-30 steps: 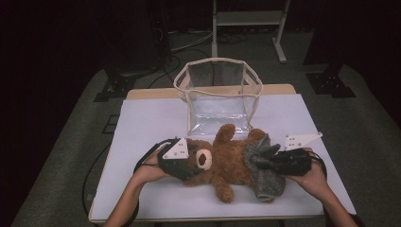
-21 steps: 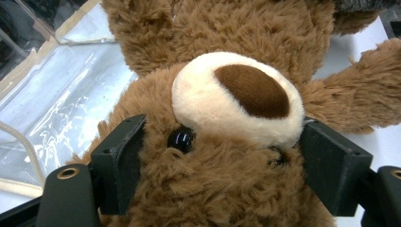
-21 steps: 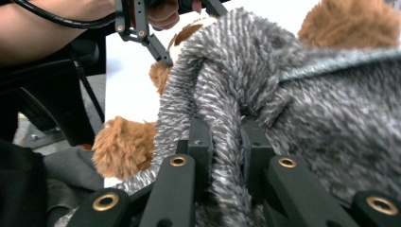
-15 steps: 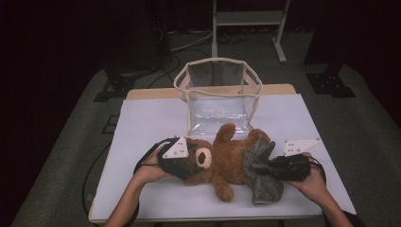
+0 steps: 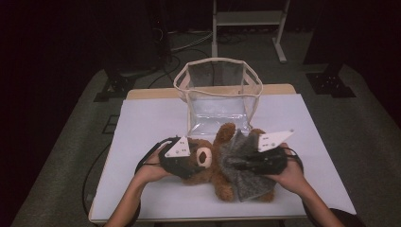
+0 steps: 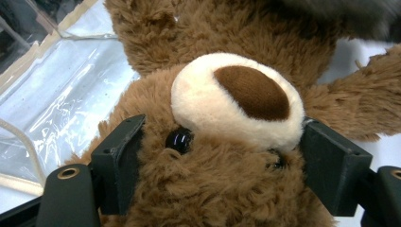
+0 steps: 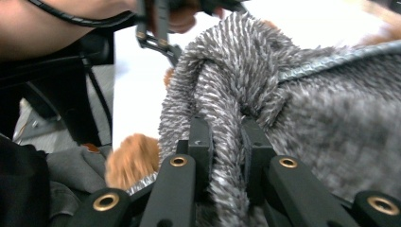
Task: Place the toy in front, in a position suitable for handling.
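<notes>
Left hand (image 5: 152, 169): comes in from 6 o'clock of the high view and bears the left claw at 9 o'clock of the bear

Left claw (image 5: 185, 161): its jaws press on the two sides of the bear's head; in the left gripper view the black jaws stand on either flank of the face, one beside the dark eye and one beside the cream snout, with the fur bulging between them

Bear (image 5: 213, 163): brown plush, lying flat on the table near its front edge, head toward 9 o'clock, one arm pointing to 12 o'clock at the bag and a leg toward 6 o'clock; the cream snout with its brown nose faces up

Bag (image 5: 217, 97): clear plastic with a cream rim, standing open at 12 o'clock of the bear, just beyond its raised arm; in the left gripper view its crinkled clear wall lies at 9 o'clock

Cloth (image 5: 246, 170): grey and furry, draped over the bear's body from 12 o'clock to 5 o'clock, bunched in folds; a dark corded edge runs along it in the right gripper view

Right claw (image 5: 239, 166): narrow, pinching a fold of the cloth over the bear's middle; in the right gripper view the striped grey pile is squeezed between the two jaws

Right hand (image 5: 288, 172): at 3 o'clock of the bear, wrist trailing to 5 o'clock

Table (image 5: 146, 123): white top, carrying bear, cloth and bag
</notes>
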Tool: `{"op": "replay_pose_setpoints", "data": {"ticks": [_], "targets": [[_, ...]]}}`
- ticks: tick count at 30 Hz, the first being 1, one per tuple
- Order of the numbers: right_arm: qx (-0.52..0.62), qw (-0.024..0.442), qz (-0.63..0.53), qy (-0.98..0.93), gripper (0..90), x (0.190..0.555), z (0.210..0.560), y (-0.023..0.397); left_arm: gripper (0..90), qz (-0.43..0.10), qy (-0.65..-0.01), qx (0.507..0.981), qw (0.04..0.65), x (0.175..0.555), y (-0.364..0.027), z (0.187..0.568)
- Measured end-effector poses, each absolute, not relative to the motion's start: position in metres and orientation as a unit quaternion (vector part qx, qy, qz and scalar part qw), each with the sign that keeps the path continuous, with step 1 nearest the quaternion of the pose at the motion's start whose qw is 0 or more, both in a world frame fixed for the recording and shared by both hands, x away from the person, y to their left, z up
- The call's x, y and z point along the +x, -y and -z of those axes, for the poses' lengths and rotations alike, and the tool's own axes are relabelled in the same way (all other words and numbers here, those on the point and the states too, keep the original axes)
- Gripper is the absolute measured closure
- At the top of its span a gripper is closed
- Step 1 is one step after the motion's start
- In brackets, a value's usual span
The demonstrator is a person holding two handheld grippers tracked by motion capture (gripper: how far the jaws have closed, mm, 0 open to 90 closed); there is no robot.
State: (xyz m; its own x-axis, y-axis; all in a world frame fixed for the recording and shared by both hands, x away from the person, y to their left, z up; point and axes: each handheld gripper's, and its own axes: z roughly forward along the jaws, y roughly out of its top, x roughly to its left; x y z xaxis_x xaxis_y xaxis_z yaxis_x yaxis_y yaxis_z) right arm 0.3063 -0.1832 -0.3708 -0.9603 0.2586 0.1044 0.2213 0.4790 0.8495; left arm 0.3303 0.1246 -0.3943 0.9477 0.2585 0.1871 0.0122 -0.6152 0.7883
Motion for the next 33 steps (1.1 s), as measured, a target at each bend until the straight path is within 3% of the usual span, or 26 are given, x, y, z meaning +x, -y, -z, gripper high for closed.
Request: {"op": "replay_pose_setpoints", "data": {"ticks": [6, 15, 24, 33], "targets": [[0.093, 0.002, -0.44, -0.893, 77.9, 0.302, 0.38, 0.146, 22.4, -0.139, -0.094, 0.887, 0.43, 0.334, -0.123, 0.393], [0.12, 0.005, -0.407, -0.905, 78.4, 0.291, 0.388, 0.182, 22.6, -0.125, -0.116, 0.879, 0.446, 0.34, -0.121, 0.392], [0.091, -0.009, -0.417, -0.904, 78.3, 0.298, 0.386, 0.152, 22.5, -0.127, -0.12, 0.879, 0.444, 0.34, -0.122, 0.394], [0.152, 0.021, -0.464, -0.872, 78.5, 0.301, 0.364, 0.204, 22.6, -0.139, -0.097, 0.887, 0.429, 0.331, -0.121, 0.393]]}}
